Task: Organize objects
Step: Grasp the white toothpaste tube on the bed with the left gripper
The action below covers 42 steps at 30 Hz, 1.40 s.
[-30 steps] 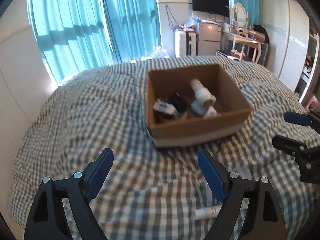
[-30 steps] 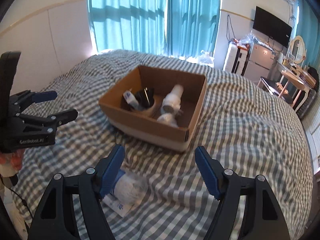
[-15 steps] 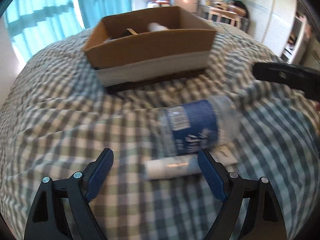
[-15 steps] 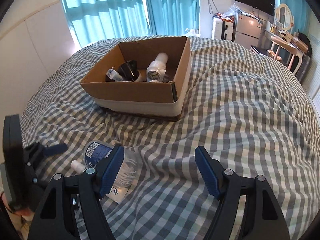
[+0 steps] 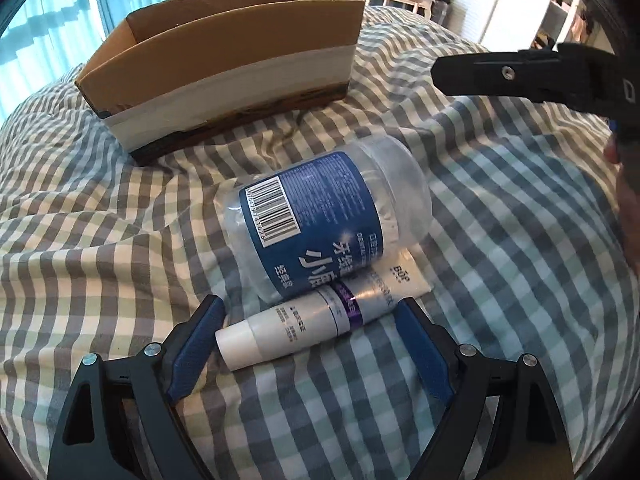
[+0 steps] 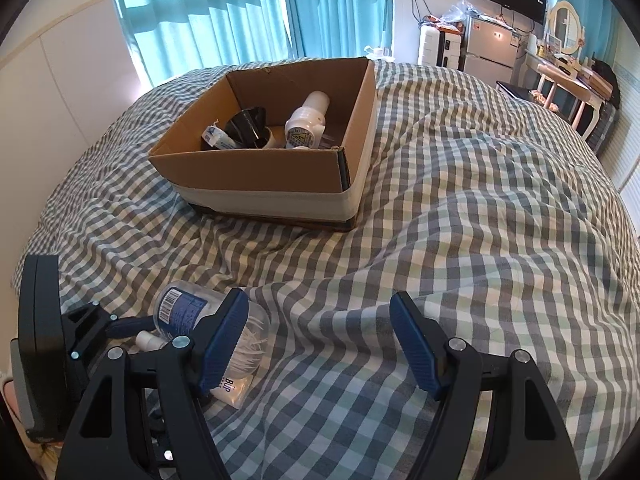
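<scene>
Tube and 1 jar lie between my closing left claw's pads, untouched; my right claw spread, empty; 1 box.

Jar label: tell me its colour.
Dark blue with white text, on the jar; clearest in the left wrist view.
</scene>
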Tool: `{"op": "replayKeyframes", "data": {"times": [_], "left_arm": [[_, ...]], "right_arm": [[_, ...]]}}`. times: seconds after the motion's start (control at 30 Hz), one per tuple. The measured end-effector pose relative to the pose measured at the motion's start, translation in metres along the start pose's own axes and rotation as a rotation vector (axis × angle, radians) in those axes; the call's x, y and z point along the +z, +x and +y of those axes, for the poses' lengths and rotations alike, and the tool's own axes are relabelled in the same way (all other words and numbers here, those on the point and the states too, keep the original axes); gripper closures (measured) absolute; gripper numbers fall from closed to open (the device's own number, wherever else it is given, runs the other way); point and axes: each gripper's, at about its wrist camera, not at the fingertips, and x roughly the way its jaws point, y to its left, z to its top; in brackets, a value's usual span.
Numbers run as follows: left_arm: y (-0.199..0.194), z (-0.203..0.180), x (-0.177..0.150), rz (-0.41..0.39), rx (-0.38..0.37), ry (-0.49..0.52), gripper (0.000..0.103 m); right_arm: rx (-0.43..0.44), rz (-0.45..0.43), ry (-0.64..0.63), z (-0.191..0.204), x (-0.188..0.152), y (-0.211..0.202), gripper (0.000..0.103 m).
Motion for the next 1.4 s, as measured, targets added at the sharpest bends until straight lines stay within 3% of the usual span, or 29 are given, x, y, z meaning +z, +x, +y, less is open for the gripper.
{"op": "replayKeyframes", "data": {"times": [0.23,0.53,0.6,0.67,0.77,1.03,1.2,1.4], "left_arm": [[-0.018,-0.001,-0.006,-0.011,0.036,0.019,0.047],[-0.039,-0.002,-0.02,-0.038,0.05,0.072,0.063],[-0.037,-0.005,-0.021,-0.017,-0.014,0.086,0.069],[-0.037,-0.011,-0.024,0.004,-0.084,0.123,0.07],[-0.034,-0.021,-0.022,-0.002,-0.062,0.179,0.07],[0.0,-0.024,0.012,0.021,-0.128,0.115,0.074],[-0.016,-0.023,0.0,-0.013,-0.148,0.115,0.078],[-0.051,-0.003,-0.008,-0.084,-0.184,0.019,0.079]], "right_arm": [[-0.004,0.006,0.015,-0.001,-0.003,0.0,0.03],[-0.096,0.068,0.066,0.006,-0.036,-0.007,0.03],[-0.133,0.058,0.057,0.015,-0.045,-0.012,0.03],[-0.16,0.035,0.064,0.018,-0.05,-0.018,0.03],[-0.155,0.015,0.088,0.015,-0.052,-0.023,0.03],[-0.17,0.022,0.091,0.016,-0.052,-0.022,0.03],[-0.184,0.024,0.097,0.017,-0.051,-0.021,0.03],[-0.216,0.007,0.089,0.023,-0.047,-0.024,0.03]]}}
